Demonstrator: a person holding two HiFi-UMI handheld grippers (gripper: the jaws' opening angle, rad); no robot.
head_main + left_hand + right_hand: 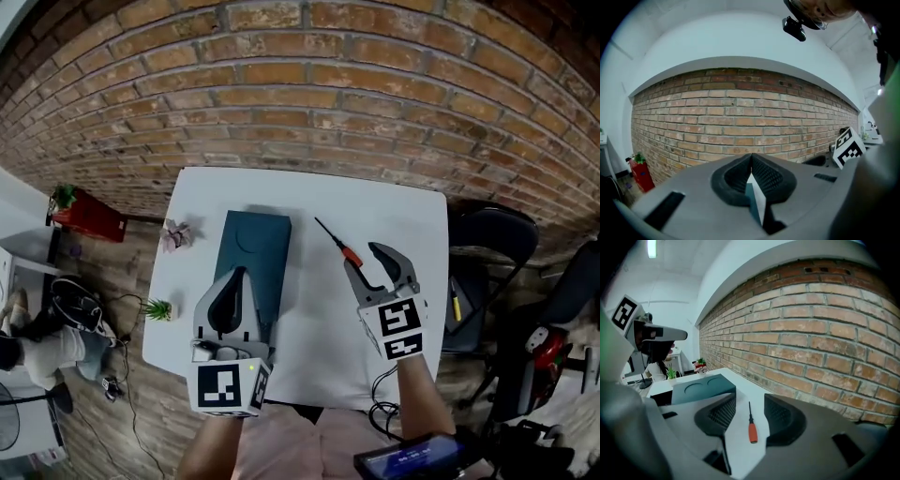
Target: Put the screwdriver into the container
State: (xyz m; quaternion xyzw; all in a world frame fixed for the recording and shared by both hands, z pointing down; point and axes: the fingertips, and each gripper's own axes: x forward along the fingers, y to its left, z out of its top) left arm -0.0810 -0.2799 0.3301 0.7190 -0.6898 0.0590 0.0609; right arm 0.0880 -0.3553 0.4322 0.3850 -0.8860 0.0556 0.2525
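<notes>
The screwdriver [343, 247], with its orange handle and thin dark shaft, lies on the white table [309, 328]. Its tip points to the far left. My right gripper [364, 259] is open at the handle end, and the screwdriver [752, 427] lies on the table between the two jaws, touching neither. The dark teal container [255, 251] is a long closed box left of the screwdriver, and it also shows as the container [701, 389] with two round recesses on top. My left gripper [238, 274] hovers over the container's near end, with its jaws shut [751, 159] and nothing held.
Two small potted plants [175, 234] [157, 309] stand at the table's left edge. A brick wall [300, 84] runs behind the table. A black chair [492, 244] stands to the right, and a red object [89, 214] and a seated person [47, 342] are to the left.
</notes>
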